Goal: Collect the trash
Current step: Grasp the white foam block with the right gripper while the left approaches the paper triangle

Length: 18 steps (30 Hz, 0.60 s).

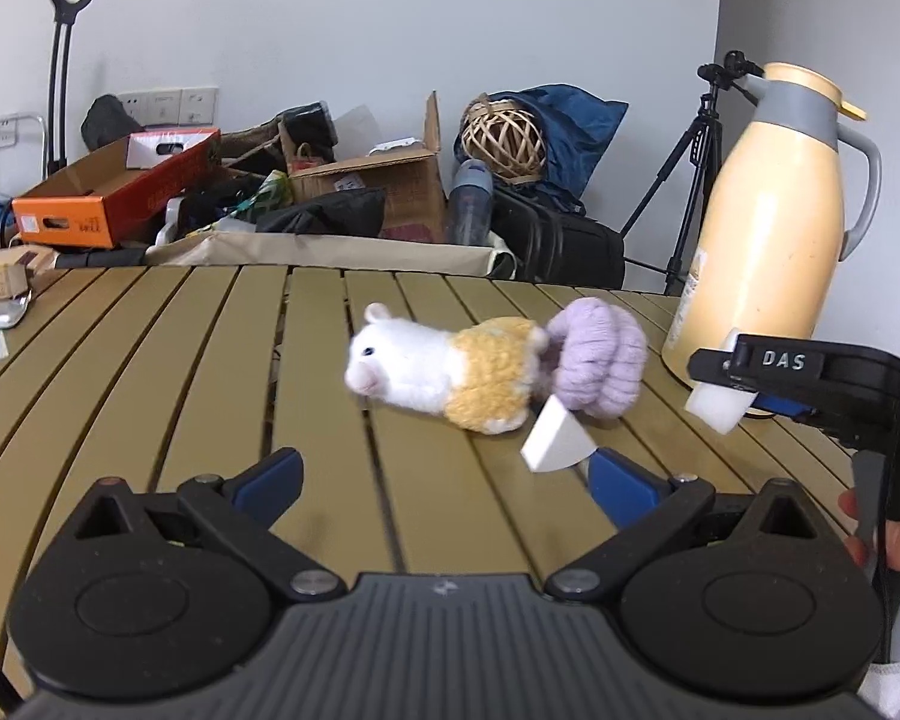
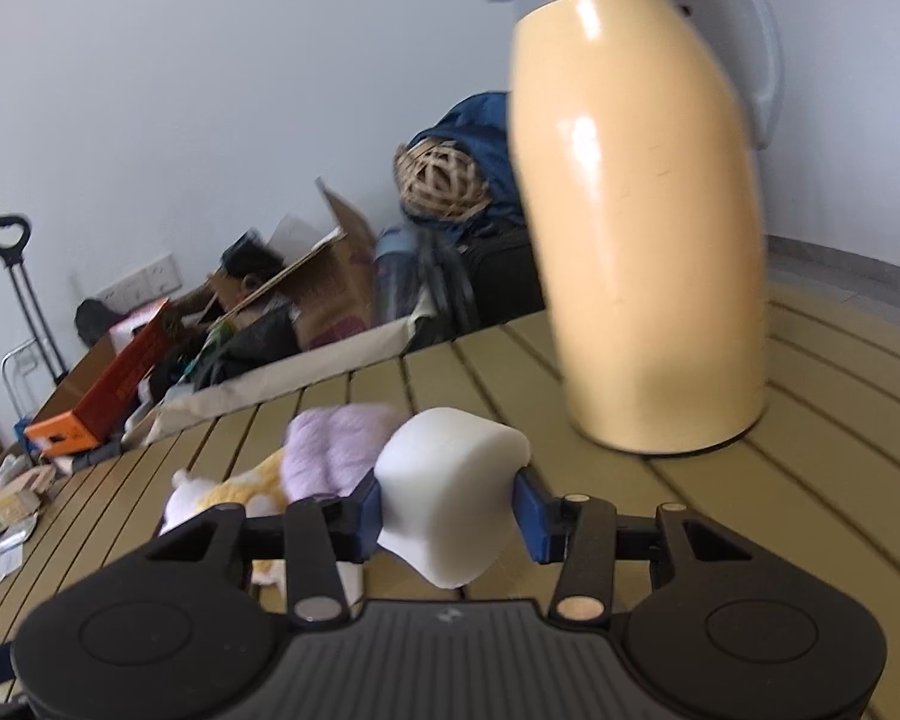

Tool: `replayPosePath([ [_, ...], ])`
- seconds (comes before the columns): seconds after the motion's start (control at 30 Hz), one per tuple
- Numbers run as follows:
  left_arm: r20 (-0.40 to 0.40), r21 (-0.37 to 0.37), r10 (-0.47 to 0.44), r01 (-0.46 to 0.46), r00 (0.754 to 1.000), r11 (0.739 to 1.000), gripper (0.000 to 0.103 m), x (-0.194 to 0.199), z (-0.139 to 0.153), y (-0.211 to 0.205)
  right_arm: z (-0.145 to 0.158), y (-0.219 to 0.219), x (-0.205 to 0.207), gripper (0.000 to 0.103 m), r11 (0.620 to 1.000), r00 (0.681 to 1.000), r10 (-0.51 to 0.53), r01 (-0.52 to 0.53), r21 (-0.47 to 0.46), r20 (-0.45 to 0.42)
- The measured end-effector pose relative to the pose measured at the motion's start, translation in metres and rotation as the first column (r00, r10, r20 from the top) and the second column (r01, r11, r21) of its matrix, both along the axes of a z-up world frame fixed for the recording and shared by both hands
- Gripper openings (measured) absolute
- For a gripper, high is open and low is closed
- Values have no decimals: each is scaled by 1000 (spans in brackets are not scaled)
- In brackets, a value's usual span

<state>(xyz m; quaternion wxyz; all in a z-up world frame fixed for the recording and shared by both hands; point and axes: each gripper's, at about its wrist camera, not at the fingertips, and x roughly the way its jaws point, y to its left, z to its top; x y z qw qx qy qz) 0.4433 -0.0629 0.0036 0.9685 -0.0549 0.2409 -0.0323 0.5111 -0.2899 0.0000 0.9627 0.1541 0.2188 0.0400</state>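
- My left claw (image 1: pixel 444 474) stands wide, empty, one white foam wedge (image 1: pixel 557 441) beside its right finger on the slatted bench (image 1: pixel 150 360).
- My right claw (image 2: pixel 450 510) pinches a white foam block (image 2: pixel 453 495); it could squirm out, or I could clip the cream thermos jug (image 2: pixel 648 228).

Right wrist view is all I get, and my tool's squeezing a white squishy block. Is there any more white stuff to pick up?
Observer: Yes, a second white foam wedge lies on the table, in front of the plush toy.
Child: Is the other tool holding it?
Observer: No, the left tool is open; the wedge sits just by its right finger.
Child: Anything behind the big jug?
Observer: A black tripod stands behind the thermos.
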Motion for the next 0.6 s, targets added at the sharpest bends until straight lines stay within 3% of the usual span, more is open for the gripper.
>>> replayPosePath([
  [0.2, -2, 13, -7, 7, 1000, 1000, 103, 17, 9, -32, 6, -35, -8, 43, 996, 999, -43, 41, 79, 28],
  [0.6, -83, 148, 62, -49, 995, 988, 102, 72, -8, -94, 7, -88, -22, 43, 977, 992, -110, 98, 188, 54],
])
